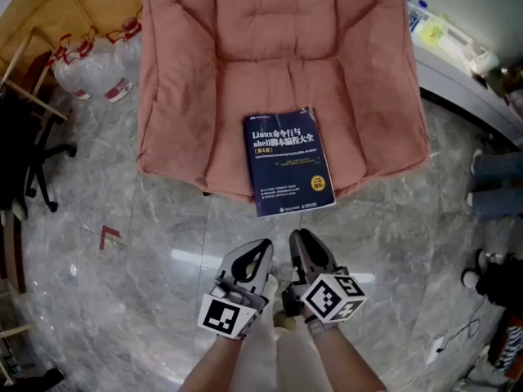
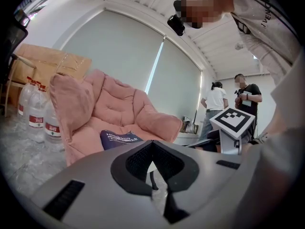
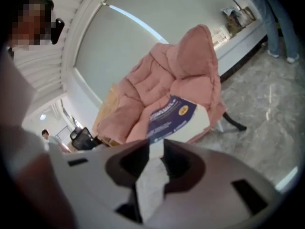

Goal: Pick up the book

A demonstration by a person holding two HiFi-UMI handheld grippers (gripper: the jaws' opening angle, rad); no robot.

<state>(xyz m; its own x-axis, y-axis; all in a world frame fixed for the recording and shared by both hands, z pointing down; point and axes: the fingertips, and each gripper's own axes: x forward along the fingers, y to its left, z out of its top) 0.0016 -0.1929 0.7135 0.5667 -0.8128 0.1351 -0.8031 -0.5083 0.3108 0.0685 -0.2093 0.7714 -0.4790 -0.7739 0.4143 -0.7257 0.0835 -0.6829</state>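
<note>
1. Navy book (image 1: 289, 162) lies flat on the front edge of the pink chair (image 1: 180, 96) in the head view, overhanging slightly. It is untouched. The left gripper (image 1: 260, 251) and right gripper (image 1: 301, 243) are well short of it.
2. Left gripper view: jaws clenched on nothing, book ahead.
3. Right gripper view: jaws slightly parted, empty. Reaching, grasping and lifting all remain.

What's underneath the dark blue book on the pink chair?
The dark blue paperback book lies flat on the pink quilted chair seat, its lower edge overhanging the grey marble floor. The seat directly beneath it is hidden.
</note>
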